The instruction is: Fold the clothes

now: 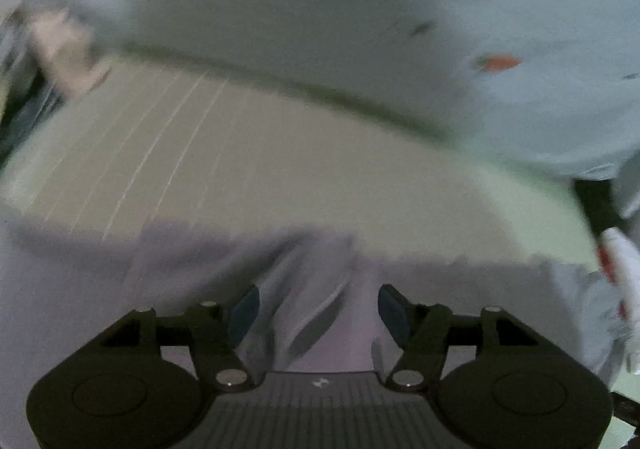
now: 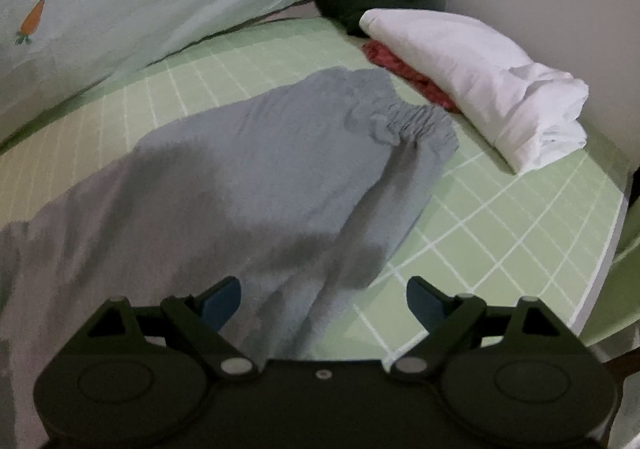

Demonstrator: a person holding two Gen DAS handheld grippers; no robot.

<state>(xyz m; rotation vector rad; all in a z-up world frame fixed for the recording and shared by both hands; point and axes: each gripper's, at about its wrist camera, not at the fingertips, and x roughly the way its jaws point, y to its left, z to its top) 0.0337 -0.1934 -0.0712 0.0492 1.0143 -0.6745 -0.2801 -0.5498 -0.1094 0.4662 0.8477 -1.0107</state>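
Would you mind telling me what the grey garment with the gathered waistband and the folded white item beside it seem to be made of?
The grey garment with the gathered waistband looks like a soft matte knit, perhaps cotton jersey: it drapes limply and its elastic edge puckers. The folded white item looks like a thinner, crisper woven cloth with sharp creases, though its fibre is unclear.

No readable text, label or number shows anywhere.

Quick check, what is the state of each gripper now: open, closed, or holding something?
Left gripper: open, holding nothing, with the grey garment below and between its fingers.
Right gripper: open, holding nothing, above the grey garment's edge.
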